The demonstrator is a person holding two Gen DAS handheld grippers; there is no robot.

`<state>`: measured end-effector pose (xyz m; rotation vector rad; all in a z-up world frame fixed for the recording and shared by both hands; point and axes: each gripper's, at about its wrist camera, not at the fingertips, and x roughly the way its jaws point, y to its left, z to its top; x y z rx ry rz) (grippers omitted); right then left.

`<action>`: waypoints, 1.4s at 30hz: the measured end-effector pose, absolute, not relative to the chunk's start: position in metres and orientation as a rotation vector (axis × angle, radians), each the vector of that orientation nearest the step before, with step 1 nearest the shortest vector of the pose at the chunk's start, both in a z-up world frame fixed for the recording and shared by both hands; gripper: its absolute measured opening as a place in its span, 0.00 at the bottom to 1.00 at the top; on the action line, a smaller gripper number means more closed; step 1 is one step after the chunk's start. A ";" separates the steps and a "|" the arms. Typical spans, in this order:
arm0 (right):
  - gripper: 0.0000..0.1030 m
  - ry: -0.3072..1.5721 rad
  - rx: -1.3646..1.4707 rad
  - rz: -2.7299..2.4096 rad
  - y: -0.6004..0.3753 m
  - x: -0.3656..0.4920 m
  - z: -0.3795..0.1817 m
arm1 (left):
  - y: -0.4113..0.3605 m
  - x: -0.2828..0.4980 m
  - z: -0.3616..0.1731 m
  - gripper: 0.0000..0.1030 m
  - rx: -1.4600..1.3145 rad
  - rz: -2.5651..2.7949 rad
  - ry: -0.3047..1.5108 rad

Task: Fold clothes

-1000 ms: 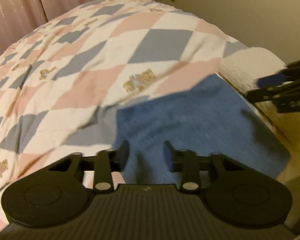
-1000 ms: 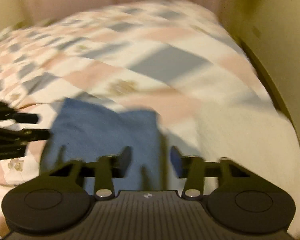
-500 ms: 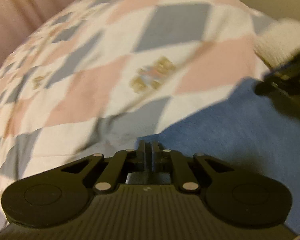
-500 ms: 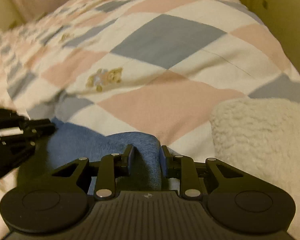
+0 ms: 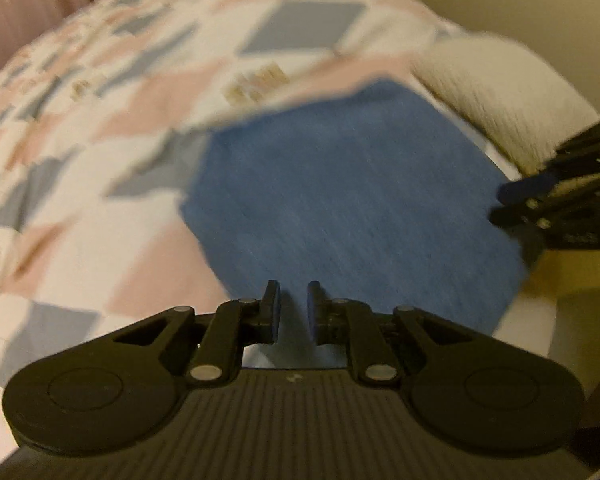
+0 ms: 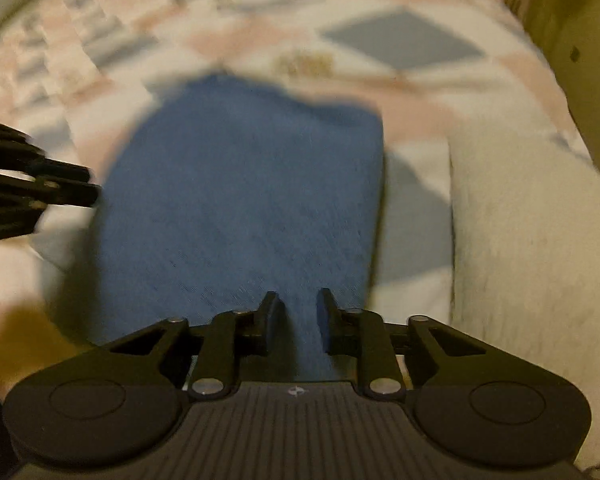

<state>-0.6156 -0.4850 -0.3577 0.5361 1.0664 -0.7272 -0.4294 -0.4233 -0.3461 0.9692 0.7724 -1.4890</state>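
Blue cloth (image 5: pixel 352 200) lies folded on the bed's checked quilt (image 5: pixel 100 128) beside a cream fleece (image 6: pixel 532 248) — left tongs (image 5: pixel 293 306) and right tongs (image 6: pixel 299 312) both slightly parted, grasping nothing.

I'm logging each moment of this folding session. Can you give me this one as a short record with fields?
surface: bed with a checked quilt
garment: blue cloth, lying flat on the quilt
beside garment: cream fleece blanket, on its right
left gripper: open, narrow gap, over the cloth's near edge
right gripper: open, narrow gap, cloth seen between the fingers; grip cannot be told
image quality: both views motion-blurred
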 end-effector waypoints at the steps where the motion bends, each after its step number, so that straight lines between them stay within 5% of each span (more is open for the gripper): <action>1: 0.18 1.084 0.540 -0.737 -0.485 -0.617 -0.367 | -0.424 -0.433 -0.352 0.12 0.986 -1.481 0.765; 18: 0.25 1.067 0.586 -0.819 -0.458 -0.615 -0.348 | -0.381 -0.446 -0.341 0.13 0.911 -1.438 0.871; 26: 0.36 1.099 0.635 -0.890 -0.439 -0.613 -0.363 | -0.383 -0.449 -0.367 0.16 0.981 -1.395 0.982; 29: 0.39 1.032 0.714 -0.958 -0.436 -0.614 -0.340 | -0.384 -0.446 -0.338 0.18 0.924 -1.377 0.985; 39: 0.83 0.826 0.944 -1.105 -0.357 -0.635 -0.275 | -0.322 -0.414 -0.248 0.51 0.850 -1.308 0.982; 42: 0.88 0.841 0.952 -1.100 -0.340 -0.630 -0.265 | -0.306 -0.407 -0.228 0.56 0.818 -1.286 1.016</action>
